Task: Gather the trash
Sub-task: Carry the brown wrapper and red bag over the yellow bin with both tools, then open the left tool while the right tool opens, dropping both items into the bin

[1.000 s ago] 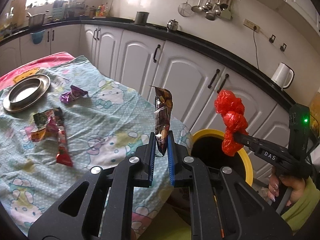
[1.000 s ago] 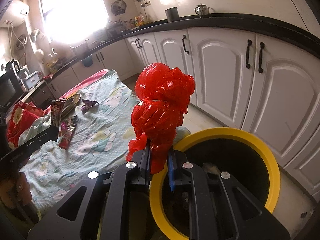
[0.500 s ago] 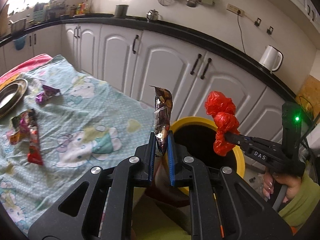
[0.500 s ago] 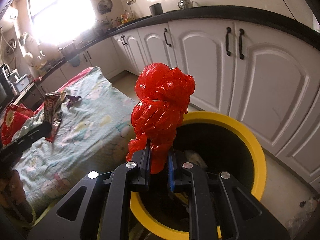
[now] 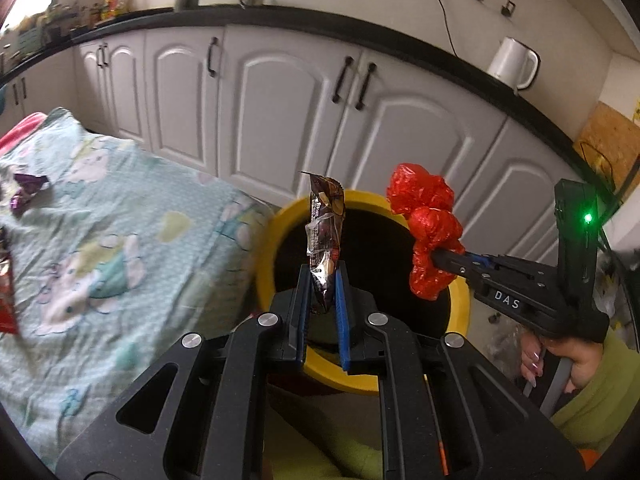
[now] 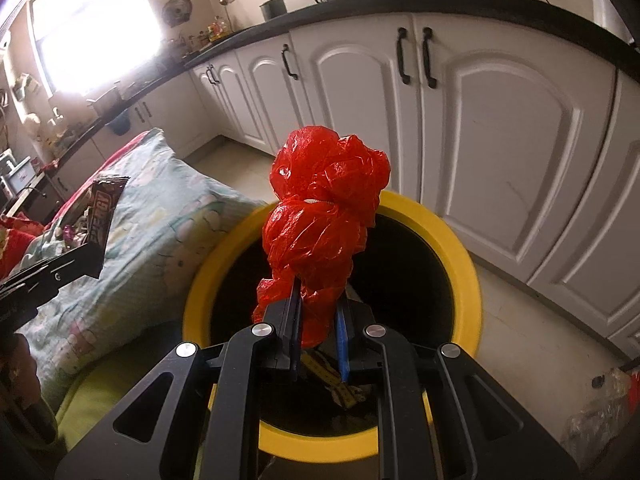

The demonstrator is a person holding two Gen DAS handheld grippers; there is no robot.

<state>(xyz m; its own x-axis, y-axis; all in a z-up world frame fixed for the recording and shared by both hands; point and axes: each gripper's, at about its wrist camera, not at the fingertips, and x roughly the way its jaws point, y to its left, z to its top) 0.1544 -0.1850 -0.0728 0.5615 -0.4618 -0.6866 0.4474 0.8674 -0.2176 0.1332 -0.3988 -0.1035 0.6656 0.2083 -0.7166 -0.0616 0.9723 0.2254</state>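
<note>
Left gripper [image 5: 323,280] is pinching a crinkly, featherlight snack wrapper [image 5: 326,236] by its bottom; right gripper [image 6: 318,312] is squeezing a squishy red plastic bag [image 6: 324,224] over the yellow bin [image 6: 460,248].

Bin mouth [image 6: 460,248] open below — bed edge [image 6: 168,216] crowds left.

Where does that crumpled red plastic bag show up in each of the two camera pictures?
Left wrist view: red plastic bag right of centre, clamped in the right gripper.
Right wrist view: the bag dead centre, just ahead of the camera.
Shared landmark: yellow-rimmed bin beneath it.
</note>
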